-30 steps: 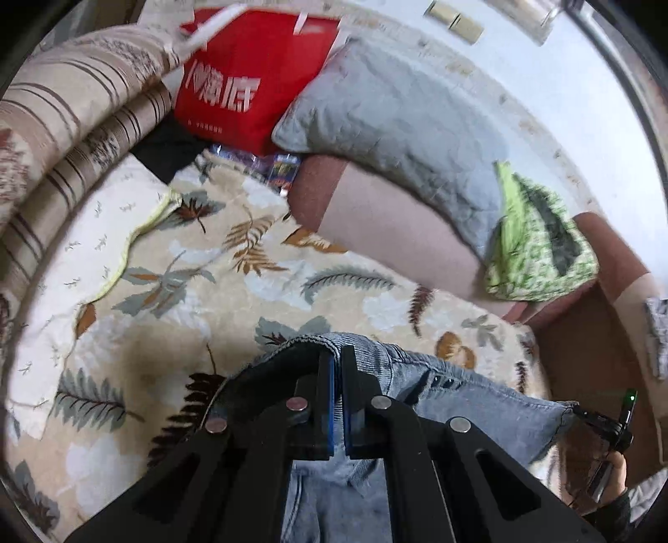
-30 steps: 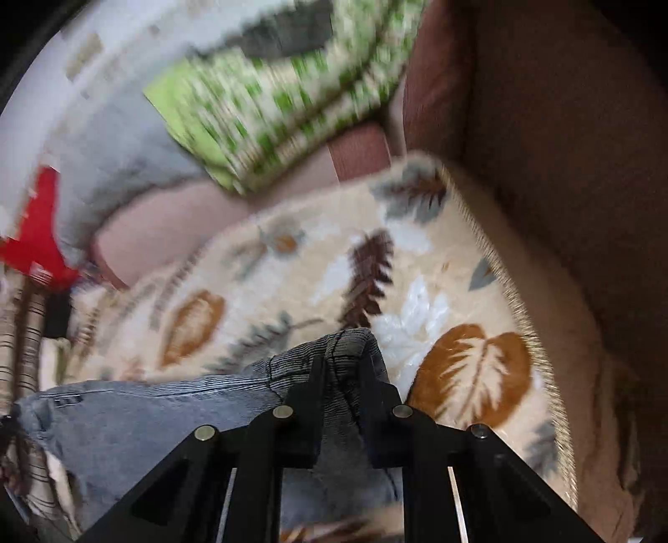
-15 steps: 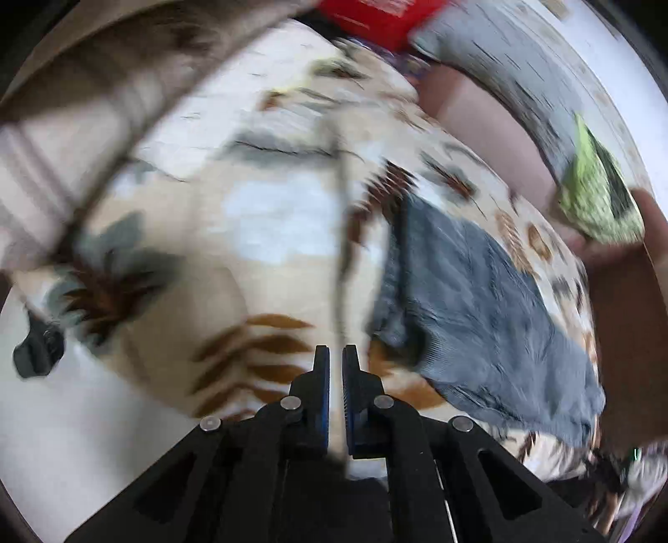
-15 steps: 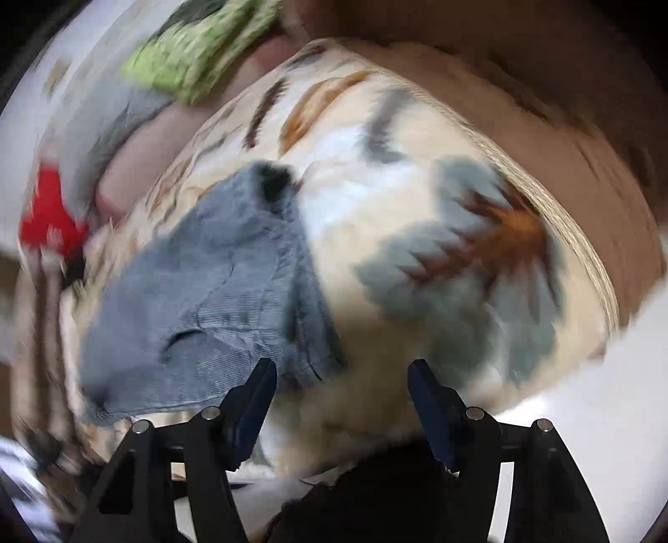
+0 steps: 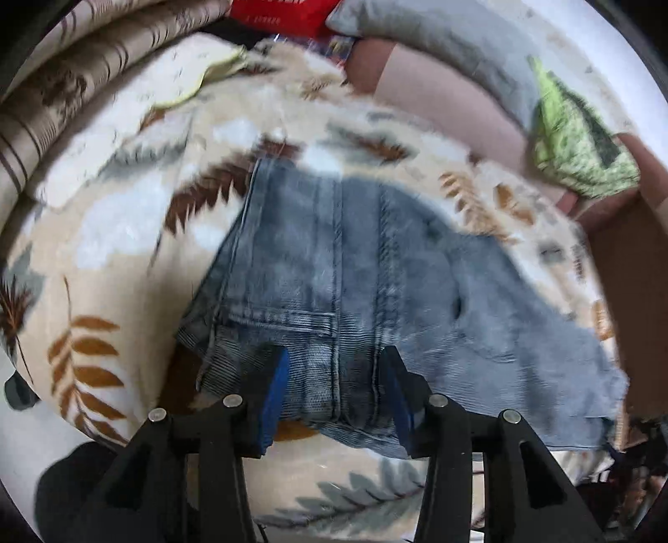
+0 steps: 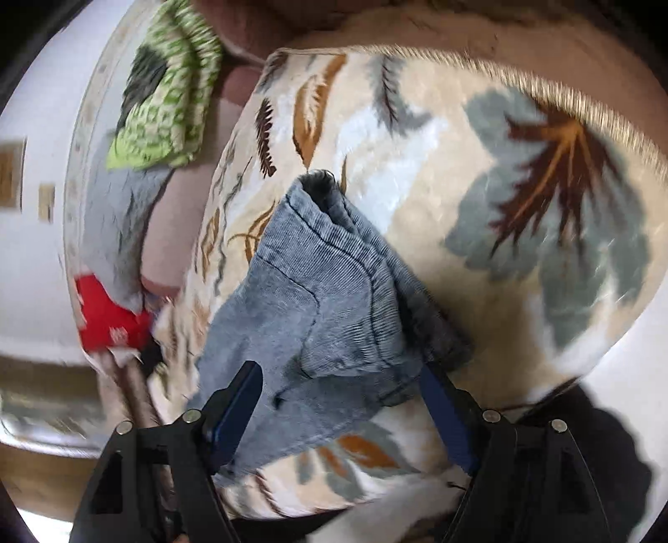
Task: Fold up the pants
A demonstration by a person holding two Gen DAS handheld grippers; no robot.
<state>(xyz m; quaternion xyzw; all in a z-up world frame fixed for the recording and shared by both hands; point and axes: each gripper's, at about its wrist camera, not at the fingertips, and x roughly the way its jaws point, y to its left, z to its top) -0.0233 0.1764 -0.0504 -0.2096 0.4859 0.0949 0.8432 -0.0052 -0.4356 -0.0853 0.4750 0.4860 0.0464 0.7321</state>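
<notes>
The blue denim pants [image 5: 355,267] lie folded on a leaf-patterned blanket [image 5: 125,234]. In the left wrist view my left gripper [image 5: 336,392] is open, its blue-padded fingers [image 5: 275,392] straddling the near edge of the pants by the seam. In the right wrist view the pants [image 6: 317,309] lie as a folded bundle with the waistband end far from me. My right gripper [image 6: 338,413] is open wide, its fingers either side of the near edge of the denim. Neither gripper holds cloth.
A striped cushion [image 5: 62,83] lies at the left, a red bag [image 5: 284,16] and grey pillow [image 5: 438,46] at the back, a green patterned cloth [image 5: 580,142] at the right. The blanket's fringed edge [image 6: 542,87] meets the brown sofa. White floor [image 6: 626,376] lies below.
Both grippers let go of the pants and opened; the left one opened within the last half second. Both pulled back, and the pants now lie flat on the blanket.
</notes>
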